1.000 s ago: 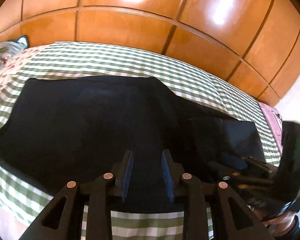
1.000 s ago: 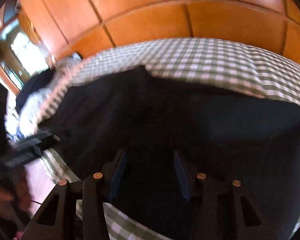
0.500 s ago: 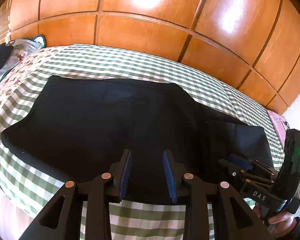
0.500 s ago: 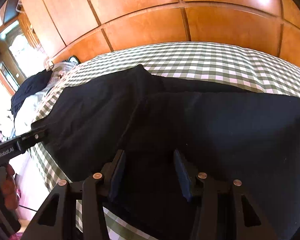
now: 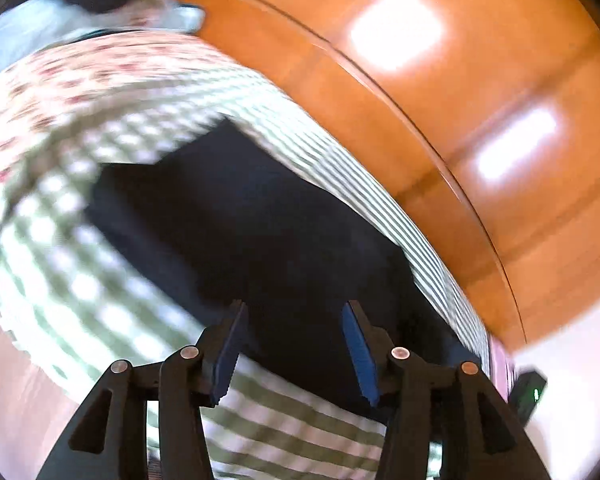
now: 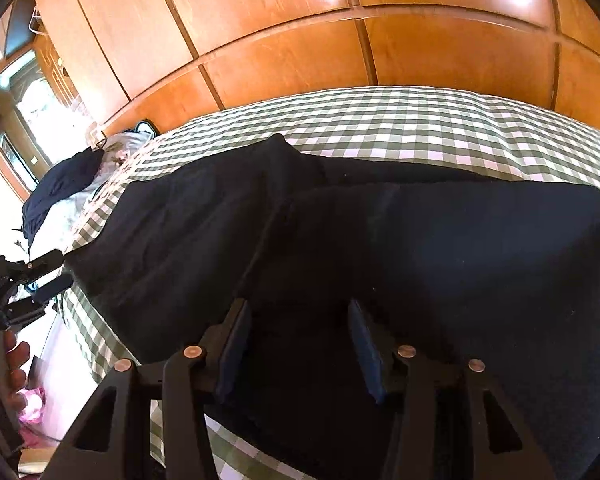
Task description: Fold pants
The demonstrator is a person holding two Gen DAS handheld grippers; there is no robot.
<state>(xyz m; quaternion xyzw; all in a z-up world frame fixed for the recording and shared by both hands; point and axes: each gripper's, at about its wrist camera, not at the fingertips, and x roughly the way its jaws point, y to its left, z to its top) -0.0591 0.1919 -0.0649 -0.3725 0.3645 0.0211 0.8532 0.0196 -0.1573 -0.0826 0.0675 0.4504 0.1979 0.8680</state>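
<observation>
While each hand-held gripper (image 6: pixel 298 344) gapes wide, dark pants (image 6: pixel 420 248) (partly folded) lie flat

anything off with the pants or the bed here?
Nothing damaged or spilled. The dark pants lie on the checked bedspread, one layer already folded over. Both grippers are open and empty. Left wrist view is motion-blurred.

The pants (image 6: pixel 380 240) lie spread on the bed (image 6: pixel 420 120), the wardrobe (image 6: pixel 340 40) behind it, a clothes pile (image 6: pixel 60 188) at the bed's left end, both grippers (image 6: pixel 298 344) above the pants' near edge.
</observation>
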